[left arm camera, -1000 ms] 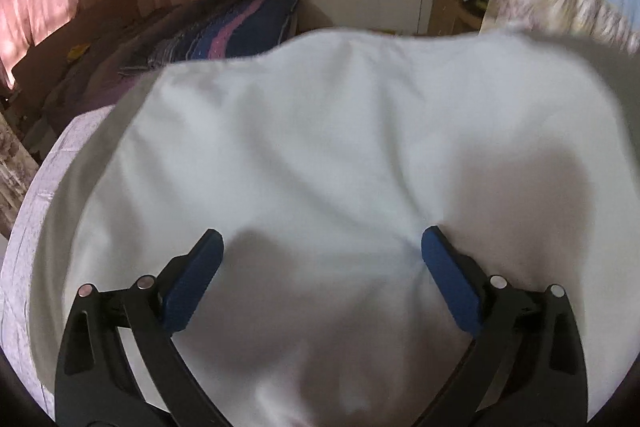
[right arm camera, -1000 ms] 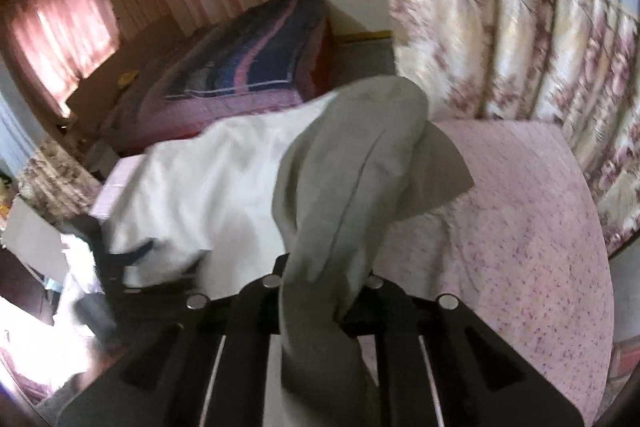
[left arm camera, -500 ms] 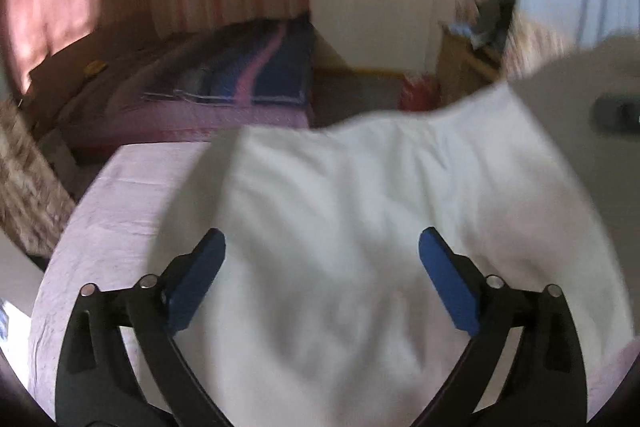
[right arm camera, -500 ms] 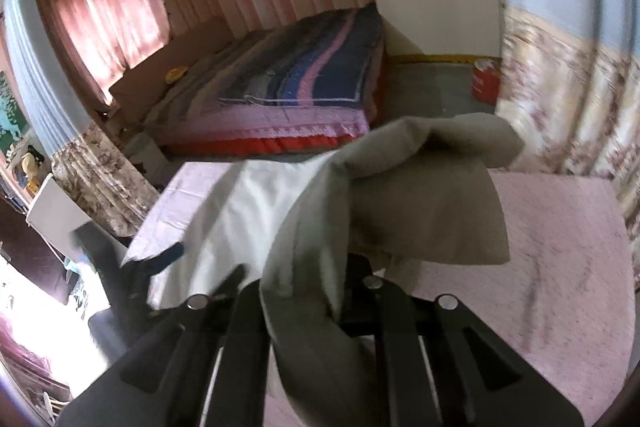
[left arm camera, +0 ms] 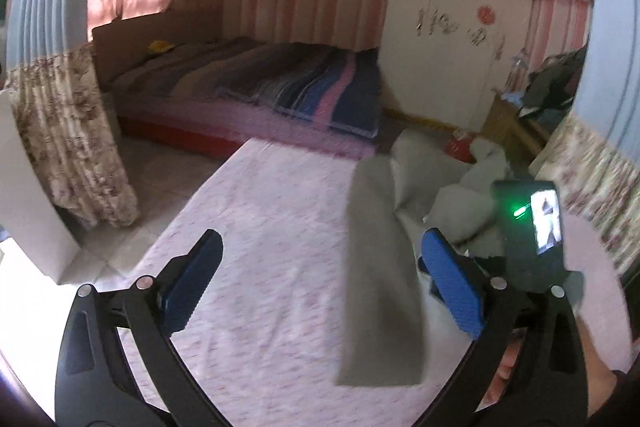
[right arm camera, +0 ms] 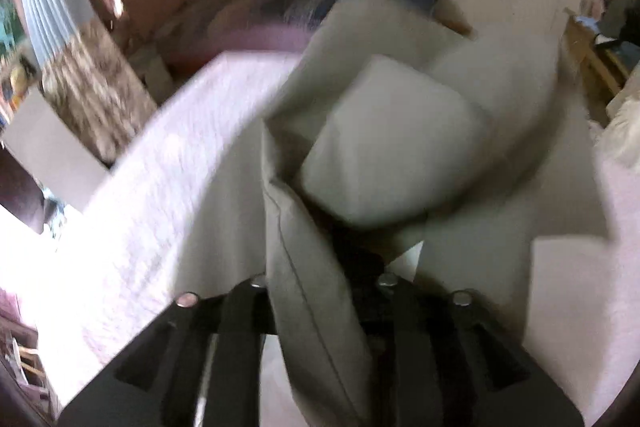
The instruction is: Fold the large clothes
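A large pale grey-white garment (right arm camera: 384,147) hangs bunched from my right gripper (right arm camera: 320,283), whose jaws are shut on a fold of it. In the left wrist view the same garment (left arm camera: 380,267) drapes down onto the pink floral bedsheet (left arm camera: 260,227), right of centre. My left gripper (left arm camera: 320,279) is open and empty above the sheet, its blue pads (left arm camera: 452,283) wide apart, left of the hanging cloth. The right gripper's body with a small lit screen (left arm camera: 532,223) shows at the right edge of that view.
A second bed with a striped blanket (left arm camera: 280,87) lies beyond the bedsheet's far edge. A floral curtain (left arm camera: 68,139) hangs at the left, a white wardrobe (left arm camera: 452,39) at the back, and a wooden table (left arm camera: 516,123) with clutter at the right.
The right gripper has lifted and pulled the garment off to the right. The cloth no longer lies under the left gripper, which now looks over bare pink sheet, still open.
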`<state>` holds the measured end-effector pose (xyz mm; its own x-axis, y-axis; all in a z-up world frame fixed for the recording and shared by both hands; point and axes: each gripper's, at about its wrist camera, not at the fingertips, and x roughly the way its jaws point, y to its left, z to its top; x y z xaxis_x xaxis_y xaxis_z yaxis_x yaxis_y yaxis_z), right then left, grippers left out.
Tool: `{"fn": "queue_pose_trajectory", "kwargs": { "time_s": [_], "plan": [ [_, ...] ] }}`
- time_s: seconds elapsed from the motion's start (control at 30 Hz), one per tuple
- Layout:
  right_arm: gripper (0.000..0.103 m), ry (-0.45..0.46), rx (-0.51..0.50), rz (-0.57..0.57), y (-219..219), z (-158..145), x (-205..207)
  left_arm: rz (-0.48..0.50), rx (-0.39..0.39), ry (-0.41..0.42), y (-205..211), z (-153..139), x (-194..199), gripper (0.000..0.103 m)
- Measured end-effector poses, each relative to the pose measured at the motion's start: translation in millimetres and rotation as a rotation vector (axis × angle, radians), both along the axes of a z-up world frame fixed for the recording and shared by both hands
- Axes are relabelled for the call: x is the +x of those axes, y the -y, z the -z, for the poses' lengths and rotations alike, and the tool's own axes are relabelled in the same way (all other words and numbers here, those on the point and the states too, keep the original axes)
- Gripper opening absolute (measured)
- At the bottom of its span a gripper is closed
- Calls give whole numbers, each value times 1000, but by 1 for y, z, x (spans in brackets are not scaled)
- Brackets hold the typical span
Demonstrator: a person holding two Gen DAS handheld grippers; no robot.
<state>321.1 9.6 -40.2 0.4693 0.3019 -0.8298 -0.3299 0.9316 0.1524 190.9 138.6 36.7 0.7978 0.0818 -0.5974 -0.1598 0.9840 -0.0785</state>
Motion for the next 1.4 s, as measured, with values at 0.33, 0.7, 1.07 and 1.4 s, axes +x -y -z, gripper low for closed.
{"fn": "queue_pose_trajectory", "kwargs": {
  "time_s": [0.33, 0.7, 1.07, 1.4],
  "plan": [
    [84, 130, 236, -58, 17, -83, -64, -8, -26, -16, -21, 4, -17, 100],
    [97, 378, 71, 316, 222, -111, -140, 214, -13, -22, 96, 12, -18, 100],
    [97, 259, 83, 378, 279, -49, -141, 224, 21, -178, 142, 103, 19, 46],
    [97, 318, 94, 253, 224, -73, -128, 117, 191, -62, 85, 60, -10, 11]
  ]
}}
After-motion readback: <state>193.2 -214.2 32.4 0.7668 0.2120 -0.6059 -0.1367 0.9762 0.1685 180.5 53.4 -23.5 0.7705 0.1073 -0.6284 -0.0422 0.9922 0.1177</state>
